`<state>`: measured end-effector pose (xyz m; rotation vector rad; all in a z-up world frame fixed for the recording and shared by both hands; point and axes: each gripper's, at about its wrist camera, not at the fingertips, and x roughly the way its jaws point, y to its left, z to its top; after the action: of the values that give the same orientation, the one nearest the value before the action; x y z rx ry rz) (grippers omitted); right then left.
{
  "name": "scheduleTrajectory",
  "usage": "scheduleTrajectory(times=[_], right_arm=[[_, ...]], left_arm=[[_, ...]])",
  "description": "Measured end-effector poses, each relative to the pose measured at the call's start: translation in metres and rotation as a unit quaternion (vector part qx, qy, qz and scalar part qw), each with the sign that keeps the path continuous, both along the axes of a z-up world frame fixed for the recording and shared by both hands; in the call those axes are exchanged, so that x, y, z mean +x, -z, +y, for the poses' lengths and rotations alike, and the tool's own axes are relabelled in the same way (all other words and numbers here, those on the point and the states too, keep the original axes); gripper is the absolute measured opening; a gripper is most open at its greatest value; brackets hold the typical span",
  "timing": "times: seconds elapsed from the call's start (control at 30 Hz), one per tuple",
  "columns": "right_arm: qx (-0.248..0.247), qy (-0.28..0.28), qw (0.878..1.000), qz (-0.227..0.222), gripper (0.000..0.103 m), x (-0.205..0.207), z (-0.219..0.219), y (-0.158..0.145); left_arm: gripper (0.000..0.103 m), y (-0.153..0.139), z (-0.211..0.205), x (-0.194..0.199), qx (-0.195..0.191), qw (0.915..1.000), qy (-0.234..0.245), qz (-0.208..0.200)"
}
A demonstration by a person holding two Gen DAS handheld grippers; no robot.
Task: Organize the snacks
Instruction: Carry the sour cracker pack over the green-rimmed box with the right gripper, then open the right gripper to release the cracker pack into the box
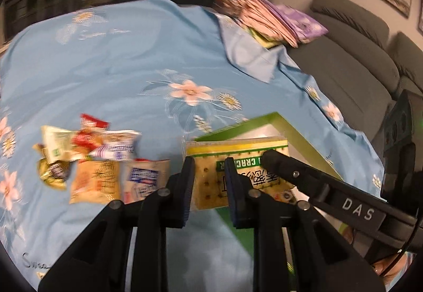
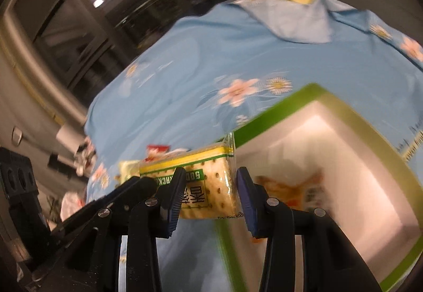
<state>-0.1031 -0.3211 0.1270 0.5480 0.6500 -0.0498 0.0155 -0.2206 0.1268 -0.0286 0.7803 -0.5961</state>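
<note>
A clear-wrapped soda cracker pack (image 1: 238, 146) (image 2: 185, 159) with a yellow and green band hangs above the near left corner of a green box (image 1: 290, 128) (image 2: 357, 117) with a white inside. My left gripper (image 1: 210, 162) is shut on the pack's near end. My right gripper (image 2: 211, 171) grips the same pack across its width, and one of its black fingers (image 1: 280, 167) lies over the pack in the left wrist view. An orange snack packet (image 2: 290, 186) lies in the box. A pile of loose snack packets (image 1: 92, 154) sits on the cloth to the left.
A blue flowered cloth (image 1: 132, 67) covers the table. A stack of pink and purple folded things (image 1: 275, 19) lies at the far right corner. A grey sofa (image 1: 343, 62) stands beyond the table's right edge. Dark windows are behind.
</note>
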Motion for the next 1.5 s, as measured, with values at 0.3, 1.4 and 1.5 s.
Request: scheduleTrajectory(times=[0.3,1.4,1.5], right_arm=[[0.047,0.049,0.998,0.012,0.026,-0.009,-0.044,0.020],[0.061,-0.070,0.995,-0.036,0.075,-0.008,0.009,-0.015],[0.084,-0.108,0.990,-0.032,0.075,0.008,0.032,-0.015]], left_arm=[[0.006,0.020,-0.069,0.001,0.014,0.9967,0.069,0.039],[0.086,-0.050,0.154,-0.012,0.006,0.9579,-0.285,0.032],[0.085,-0.019,0.164,0.008,0.015,0.9554,-0.288,0.062]])
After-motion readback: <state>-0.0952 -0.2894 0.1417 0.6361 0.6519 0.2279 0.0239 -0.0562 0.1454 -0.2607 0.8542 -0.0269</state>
